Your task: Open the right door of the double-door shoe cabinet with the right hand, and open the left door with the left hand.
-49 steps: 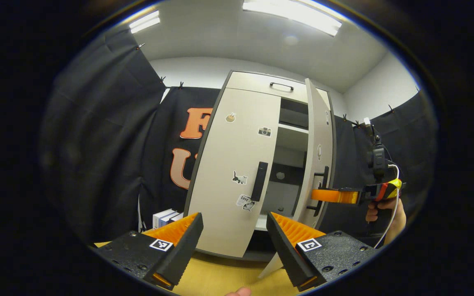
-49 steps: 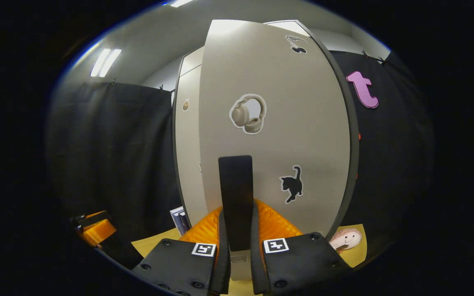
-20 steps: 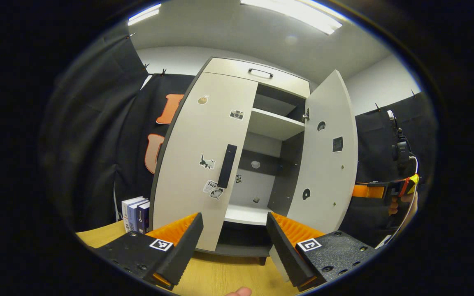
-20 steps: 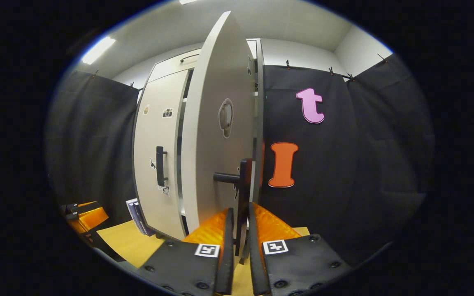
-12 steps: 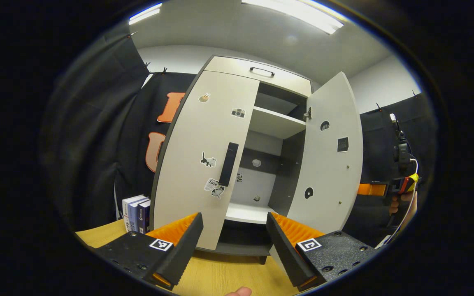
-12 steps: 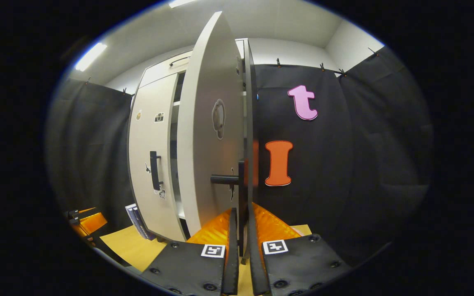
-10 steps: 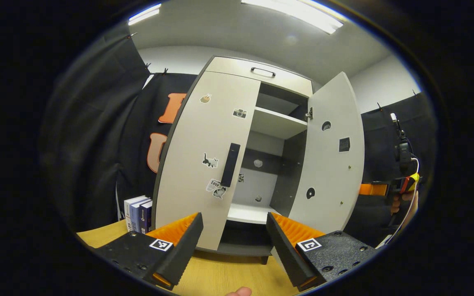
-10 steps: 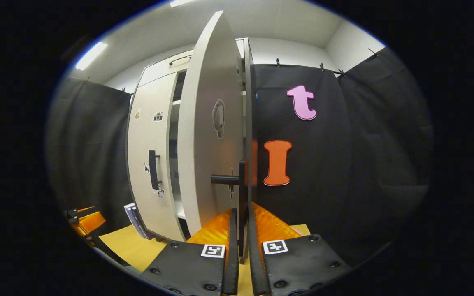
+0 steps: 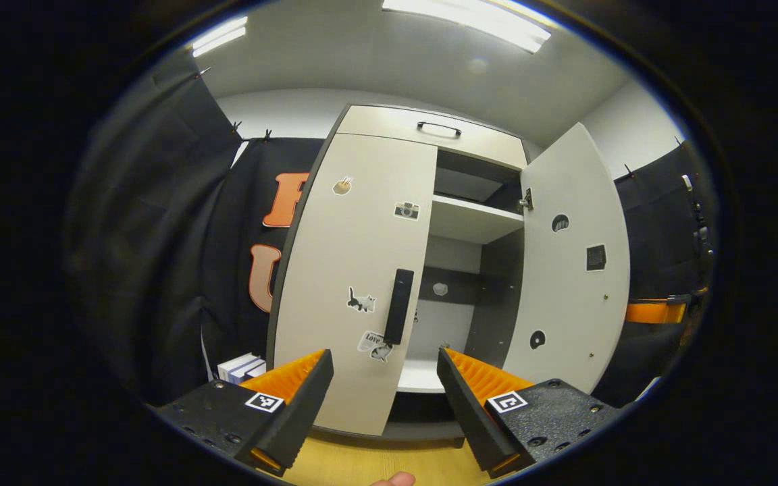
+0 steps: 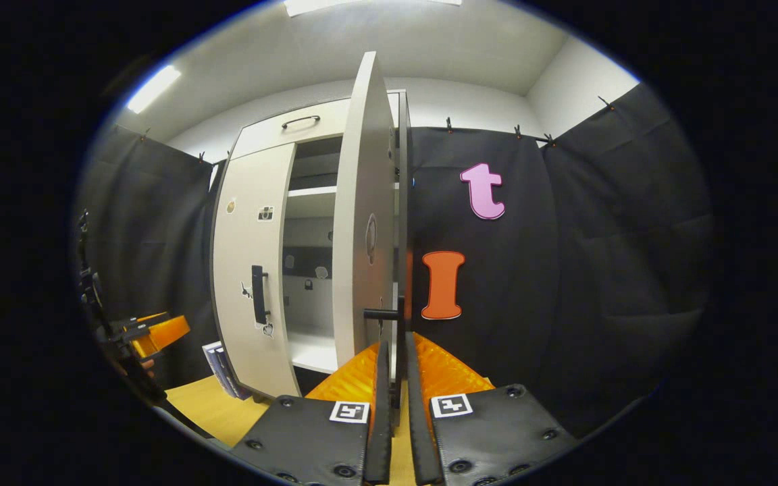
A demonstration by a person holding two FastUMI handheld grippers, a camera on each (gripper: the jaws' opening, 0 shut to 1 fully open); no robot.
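Note:
The grey shoe cabinet (image 9: 429, 131) has its left door (image 9: 348, 270) closed, with a black vertical handle (image 9: 399, 316). My left gripper (image 9: 383, 354) stands open a short way in front of that handle, touching nothing. The right door (image 9: 575, 270) is swung wide and appears edge-on (image 10: 362, 223) in the right gripper view. My right gripper (image 10: 393, 351) is shut on the right door's black handle (image 10: 399, 331), whose bar runs down between the orange fingers (image 10: 429, 371). The right gripper (image 9: 656, 312) also shows past the open door's edge, and the left gripper (image 10: 159, 332) at the far left.
Inside are a white upper shelf (image 9: 473, 219) and a lower shelf (image 9: 423, 378). A top drawer with a black pull (image 9: 439, 127) sits above the doors. Books (image 9: 244, 368) stand on the wooden floor (image 9: 348, 466) left of the cabinet. Black cloth walls close in both sides.
The right door has swung from ajar to wide open with my right gripper still on its handle. My left gripper has edged toward the left door's handle, staying open.

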